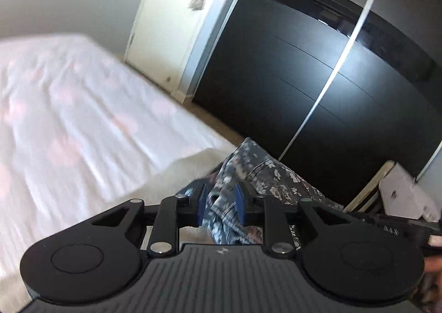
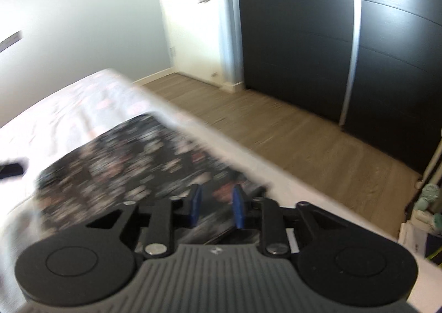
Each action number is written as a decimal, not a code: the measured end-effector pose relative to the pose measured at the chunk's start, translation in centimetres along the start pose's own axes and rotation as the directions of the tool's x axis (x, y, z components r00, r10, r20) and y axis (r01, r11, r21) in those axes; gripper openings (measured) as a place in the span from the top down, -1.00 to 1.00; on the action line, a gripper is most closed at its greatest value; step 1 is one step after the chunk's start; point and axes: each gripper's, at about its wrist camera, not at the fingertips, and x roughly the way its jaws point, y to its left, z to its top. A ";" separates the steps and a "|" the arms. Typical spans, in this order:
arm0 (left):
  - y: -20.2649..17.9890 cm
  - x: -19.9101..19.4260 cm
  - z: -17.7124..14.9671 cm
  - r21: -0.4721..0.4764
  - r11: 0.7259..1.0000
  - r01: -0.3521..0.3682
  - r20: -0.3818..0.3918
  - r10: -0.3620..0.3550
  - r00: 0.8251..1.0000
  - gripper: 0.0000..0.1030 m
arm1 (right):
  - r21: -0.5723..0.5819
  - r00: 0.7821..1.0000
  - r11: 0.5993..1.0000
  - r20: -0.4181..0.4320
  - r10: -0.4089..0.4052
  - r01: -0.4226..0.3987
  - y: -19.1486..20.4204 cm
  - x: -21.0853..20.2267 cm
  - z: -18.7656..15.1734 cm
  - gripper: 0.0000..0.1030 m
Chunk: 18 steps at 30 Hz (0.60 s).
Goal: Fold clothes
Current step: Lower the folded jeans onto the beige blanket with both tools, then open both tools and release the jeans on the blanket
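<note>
No containers with visible contents can be made out. The floral garment (image 1: 259, 175) is bunched up between the blue pads of the left hand-held gripper (image 1: 220, 206), which is clamped on it, its length trailing toward 2 o'clock off the bed (image 1: 69, 119) edge. In the right wrist view it's spread on the bed, long axis running 10 to 4 o'clock, heavily blurred. Fabric sits between the right hand-held gripper (image 2: 216, 209) pads, but an actual grip can't be told.

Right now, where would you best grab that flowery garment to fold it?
By a hem corner, coming in level from the bed's near edge. The garment lies mostly flat there, its edge toward the right gripper; the left gripper straddles a bunched fold.
</note>
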 end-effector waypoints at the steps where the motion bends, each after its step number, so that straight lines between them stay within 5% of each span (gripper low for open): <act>1: -0.6 0.3 0.1 0.031 0.999 -0.011 -0.005 0.012 1.000 0.64 | -0.001 1.000 1.000 -0.002 0.016 -0.016 0.8 -0.4 -0.4 0.53; 6: -2.2 2.7 -0.5 0.147 0.985 -0.094 -0.057 0.103 0.993 0.73 | -0.024 0.997 0.996 -0.019 0.081 -0.082 5.9 -1.6 -3.1 0.52; 18: 1.7 6.2 -2.6 0.076 0.991 -0.113 -0.165 0.124 0.979 0.56 | -0.004 1.000 1.000 -0.002 -0.013 0.013 8.1 0.9 -7.9 0.58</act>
